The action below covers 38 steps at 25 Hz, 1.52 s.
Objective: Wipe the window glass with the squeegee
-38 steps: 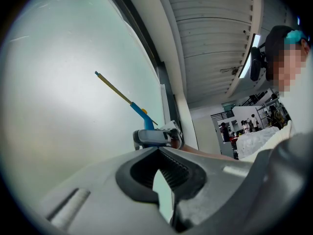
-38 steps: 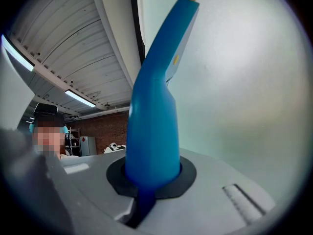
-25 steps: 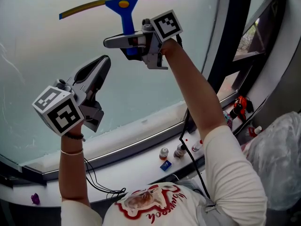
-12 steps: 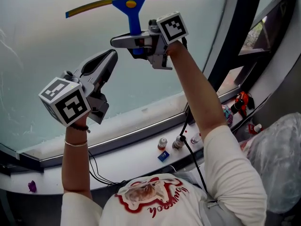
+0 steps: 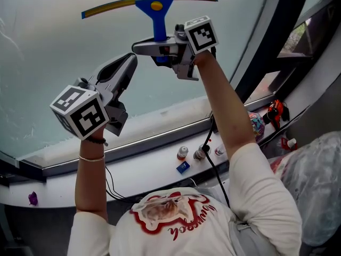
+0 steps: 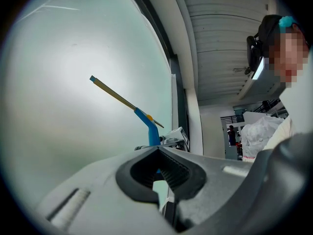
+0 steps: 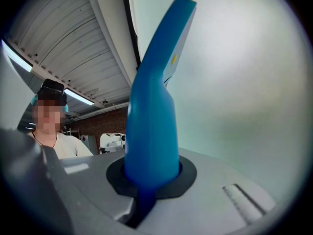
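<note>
Squeegee [image 5: 154,7] sits high in the head view, upper middle of the frame. Its yellow-edged blade lies along the window glass [image 5: 48,57], tilted a little with the left end lower. The blue handle runs down from the blade into the right claw [image 5: 139,48], which is clamped on it at the end of a raised arm. The left claw [image 5: 129,63] is held up at centre left, below and left of the squeegee and apart from it, with its tip pointing toward the glass. Below the window, a pale ledge [image 5: 144,172] carries a few small bottles [image 5: 183,153] (their labels are too small to read) right of centre.

In the left gripper view the jaws are pressed together with nothing between them. The squeegee shows beyond them at centre, its blade slanting up to the left across the pale glass.

In the right gripper view the blue handle fills the middle of the frame, rising out of the dark pads. The jaws are tight on its lower end, and the glass lies at right.
</note>
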Available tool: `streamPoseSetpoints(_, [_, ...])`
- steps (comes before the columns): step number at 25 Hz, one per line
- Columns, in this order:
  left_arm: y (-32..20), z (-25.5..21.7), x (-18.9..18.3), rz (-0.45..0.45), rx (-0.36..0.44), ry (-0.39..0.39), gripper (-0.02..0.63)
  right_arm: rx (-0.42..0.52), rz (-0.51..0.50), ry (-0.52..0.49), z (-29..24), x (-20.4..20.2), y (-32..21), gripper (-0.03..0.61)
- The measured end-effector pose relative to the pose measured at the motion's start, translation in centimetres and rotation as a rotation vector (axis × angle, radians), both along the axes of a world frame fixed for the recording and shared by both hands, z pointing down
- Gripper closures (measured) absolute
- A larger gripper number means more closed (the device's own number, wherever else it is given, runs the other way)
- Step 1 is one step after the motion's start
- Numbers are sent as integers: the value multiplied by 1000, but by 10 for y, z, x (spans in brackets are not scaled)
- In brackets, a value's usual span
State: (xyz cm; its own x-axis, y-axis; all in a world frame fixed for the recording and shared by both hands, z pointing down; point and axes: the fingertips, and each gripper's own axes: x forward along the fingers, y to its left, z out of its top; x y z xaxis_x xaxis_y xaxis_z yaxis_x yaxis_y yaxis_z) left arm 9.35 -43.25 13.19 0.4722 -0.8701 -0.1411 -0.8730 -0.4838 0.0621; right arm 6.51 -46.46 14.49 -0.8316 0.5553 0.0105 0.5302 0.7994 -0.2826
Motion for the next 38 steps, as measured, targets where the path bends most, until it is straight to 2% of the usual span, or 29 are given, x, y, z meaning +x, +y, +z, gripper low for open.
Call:
streamPoseSetpoints(5, [3, 29, 5, -38, -8, -53, 612, -10, 8, 16, 35, 1, -1, 549])
streamPoseSetpoints(14, [6, 60, 4, -47, -33, -31, 612, -32, 13, 26, 76, 0, 3, 549])
streamPoseSetpoints(21, [7, 76, 8, -49, -41, -50, 612, -64, 36, 24, 105, 1, 3, 549])
streamPoseSetpoints(26, [15, 107, 12, -50, -38, -32, 612, -109, 23, 4, 130, 1, 13, 548])
streamPoseSetpoints(31, [17, 155, 16, -39, -137, -3, 612, -157, 13, 19, 156, 2, 14, 549])
streamPoseSetpoints(34, [15, 161, 11, -37, -150, 38, 612, -162, -1, 33, 167, 2, 14, 548])
streamPoseSetpoints(38, [12, 160, 11, -9, -142, 40, 612, -147, 5, 33, 172, 0, 10, 546])
